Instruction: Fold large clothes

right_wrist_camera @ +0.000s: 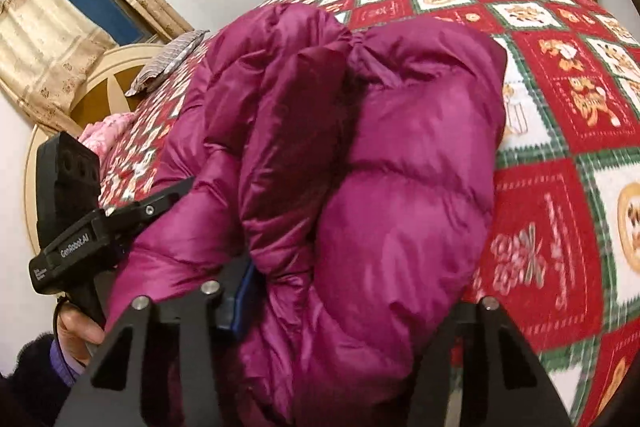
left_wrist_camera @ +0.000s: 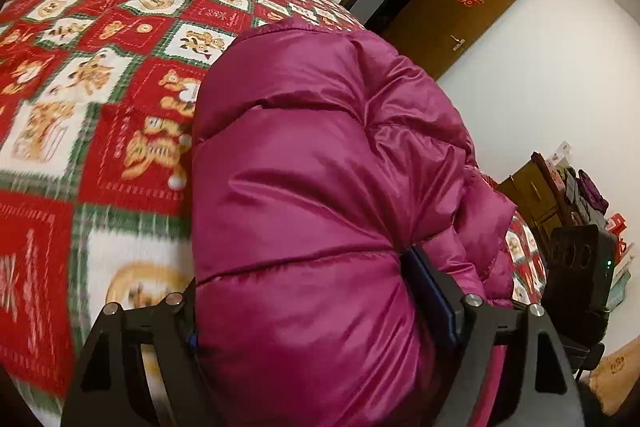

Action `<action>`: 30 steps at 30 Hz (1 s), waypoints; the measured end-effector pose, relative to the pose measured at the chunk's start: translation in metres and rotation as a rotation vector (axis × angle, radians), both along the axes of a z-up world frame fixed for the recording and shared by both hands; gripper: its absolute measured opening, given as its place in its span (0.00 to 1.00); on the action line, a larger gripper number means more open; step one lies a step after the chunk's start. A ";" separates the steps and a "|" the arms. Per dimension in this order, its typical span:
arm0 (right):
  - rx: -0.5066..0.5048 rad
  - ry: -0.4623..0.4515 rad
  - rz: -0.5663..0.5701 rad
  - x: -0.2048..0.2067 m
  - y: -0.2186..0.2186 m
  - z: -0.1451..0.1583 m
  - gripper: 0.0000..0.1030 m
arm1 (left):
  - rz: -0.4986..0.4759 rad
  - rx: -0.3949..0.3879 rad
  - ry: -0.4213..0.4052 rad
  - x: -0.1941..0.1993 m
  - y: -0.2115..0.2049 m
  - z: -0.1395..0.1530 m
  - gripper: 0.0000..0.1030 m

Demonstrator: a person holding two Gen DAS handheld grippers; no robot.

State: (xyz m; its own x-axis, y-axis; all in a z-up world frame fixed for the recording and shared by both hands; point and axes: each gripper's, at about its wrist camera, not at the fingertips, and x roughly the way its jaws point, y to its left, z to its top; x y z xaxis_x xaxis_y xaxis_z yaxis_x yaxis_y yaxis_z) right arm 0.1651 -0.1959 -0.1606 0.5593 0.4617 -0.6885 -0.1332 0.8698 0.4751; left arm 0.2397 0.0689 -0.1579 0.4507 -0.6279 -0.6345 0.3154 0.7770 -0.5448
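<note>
A magenta puffer jacket [left_wrist_camera: 312,187] lies bunched on the bed. In the left wrist view it fills the space between my left gripper's fingers [left_wrist_camera: 430,291]. My left gripper [left_wrist_camera: 308,311] is shut on a thick fold of it. In the right wrist view the jacket [right_wrist_camera: 400,187] bulges between the fingers of my right gripper [right_wrist_camera: 360,303], which is shut on another thick fold. The left gripper [right_wrist_camera: 80,239] also shows at the left of the right wrist view, against the jacket's side. The right gripper's body [left_wrist_camera: 576,267] shows at the right of the left wrist view.
The bed carries a red, white and green patchwork bedspread [left_wrist_camera: 100,107], also in the right wrist view [right_wrist_camera: 560,147]. A striped pillow [right_wrist_camera: 168,63] and a headboard [right_wrist_camera: 116,87] lie at the bed's far end. A brown door [left_wrist_camera: 448,15] and a cluttered cabinet [left_wrist_camera: 560,187] stand beyond the bed.
</note>
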 end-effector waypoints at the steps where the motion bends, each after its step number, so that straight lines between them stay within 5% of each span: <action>1: 0.000 -0.001 0.003 -0.004 0.001 0.001 0.48 | 0.001 -0.007 0.002 -0.005 0.003 0.001 0.80; 15: -0.010 -0.097 -0.001 -0.067 -0.003 0.046 0.33 | -0.085 -0.106 -0.078 -0.057 -0.008 0.055 0.80; 23: -0.094 -0.229 -0.100 -0.098 -0.055 0.098 0.33 | -0.203 -0.170 -0.153 -0.042 -0.065 0.095 0.80; 30: -0.196 -0.242 -0.189 -0.090 -0.123 0.106 0.32 | -0.246 -0.161 -0.151 -0.015 -0.132 0.088 0.80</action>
